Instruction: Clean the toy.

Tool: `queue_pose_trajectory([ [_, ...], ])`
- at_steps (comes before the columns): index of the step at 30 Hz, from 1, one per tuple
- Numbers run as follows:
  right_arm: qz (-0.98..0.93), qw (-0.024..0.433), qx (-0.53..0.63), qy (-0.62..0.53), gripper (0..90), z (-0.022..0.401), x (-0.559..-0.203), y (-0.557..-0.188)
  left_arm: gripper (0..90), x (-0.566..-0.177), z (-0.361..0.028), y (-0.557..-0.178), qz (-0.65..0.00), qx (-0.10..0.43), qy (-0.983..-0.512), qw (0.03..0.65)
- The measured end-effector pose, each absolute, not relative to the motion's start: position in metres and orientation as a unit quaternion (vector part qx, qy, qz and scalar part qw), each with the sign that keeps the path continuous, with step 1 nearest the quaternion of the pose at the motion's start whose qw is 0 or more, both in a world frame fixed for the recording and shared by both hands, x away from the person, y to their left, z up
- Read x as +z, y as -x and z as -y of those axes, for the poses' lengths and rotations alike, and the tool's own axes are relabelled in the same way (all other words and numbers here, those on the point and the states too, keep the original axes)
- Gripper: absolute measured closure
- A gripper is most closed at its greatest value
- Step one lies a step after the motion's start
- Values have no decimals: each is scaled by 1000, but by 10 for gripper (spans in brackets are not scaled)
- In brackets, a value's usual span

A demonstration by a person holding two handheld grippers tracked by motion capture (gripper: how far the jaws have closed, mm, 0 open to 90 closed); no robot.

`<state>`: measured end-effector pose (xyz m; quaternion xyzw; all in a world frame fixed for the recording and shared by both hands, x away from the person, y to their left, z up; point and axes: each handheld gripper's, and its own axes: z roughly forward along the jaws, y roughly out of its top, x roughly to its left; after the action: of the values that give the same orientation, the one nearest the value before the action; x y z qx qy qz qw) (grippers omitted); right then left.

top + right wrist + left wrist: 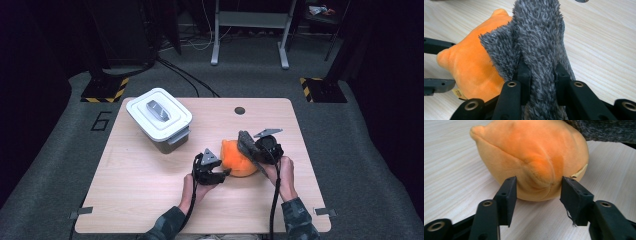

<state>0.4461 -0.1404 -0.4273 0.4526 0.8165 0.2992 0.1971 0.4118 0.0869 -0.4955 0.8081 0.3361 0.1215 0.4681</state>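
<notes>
Orange plush [531,160], rounded and seamed, lies on the pale wood table [150,185] just ahead of my left gripper [537,188]; its near bulge sits between the two black pads, which stand spread to either side and do not squeeze it. A small tan tag [579,172] pokes out just beyond the right-hand pad. Grey fuzzy cloth [541,42], long-piled, rises upright from my right gripper [540,75], whose jaws pinch a thick fold of it low down; the cloth drapes against the plush, which lies to the left of those jaws. In the high view both grippers flank the plush, left [209,169] and right [260,147], each in my hand. White lidded box [159,118] with a grey handle stands well apart, beyond the left jaws.
</notes>
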Motion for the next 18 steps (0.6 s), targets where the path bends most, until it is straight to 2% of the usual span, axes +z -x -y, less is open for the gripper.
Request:
queue_pose_trajectory([
  [8, -813, 198, 303, -456, 731, 141, -430, -450, 735, -495, -84, -413, -331, 131, -809, 468],
  [18, -809, 211, 312, -450, 731, 143, -423, -445, 801, -492, -86, -412, -333, 122, -805, 476],
])
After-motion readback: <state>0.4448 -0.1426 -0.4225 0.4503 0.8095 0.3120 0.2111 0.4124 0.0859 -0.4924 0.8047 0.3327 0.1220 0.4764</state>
